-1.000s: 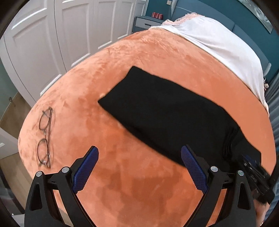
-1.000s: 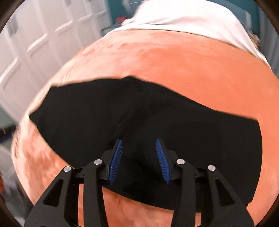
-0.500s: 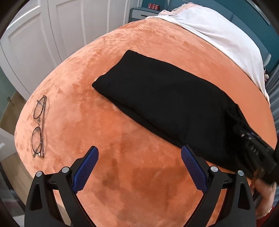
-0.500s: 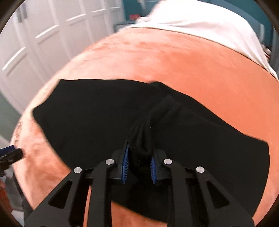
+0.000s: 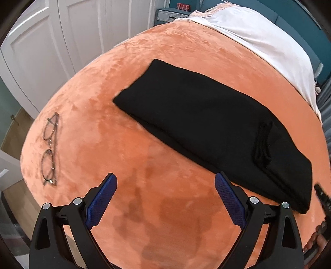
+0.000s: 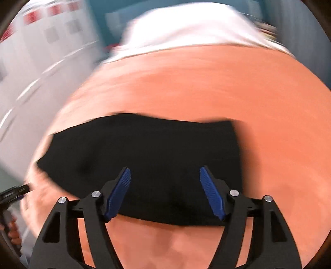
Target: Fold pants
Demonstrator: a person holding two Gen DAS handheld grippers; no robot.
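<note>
Black pants (image 5: 206, 115) lie folded lengthwise on the orange plush bedcover (image 5: 144, 207), running from the upper middle to the lower right of the left wrist view, with a small bunched ridge near their right end. My left gripper (image 5: 165, 198) hangs open above bare cover, near the pants' front edge. The blurred right wrist view shows the pants (image 6: 144, 153) as a wide black band. My right gripper (image 6: 165, 192) is above their near edge. Its jaws are opening and no cloth is pinched between them. Its black tip (image 5: 321, 196) shows at the right edge of the left wrist view.
A pair of glasses (image 5: 50, 149) lies on the cover at the left, near the bed's edge. A white sheet (image 5: 258, 41) covers the far end of the bed. White wardrobe doors (image 5: 51, 51) stand to the left, and a small cabinet (image 5: 171, 16) is behind.
Half a second ago my right gripper was shut on a bunch of the pants; now it has let go, opened and pulled back. The left gripper has stayed open and hardly moved.
</note>
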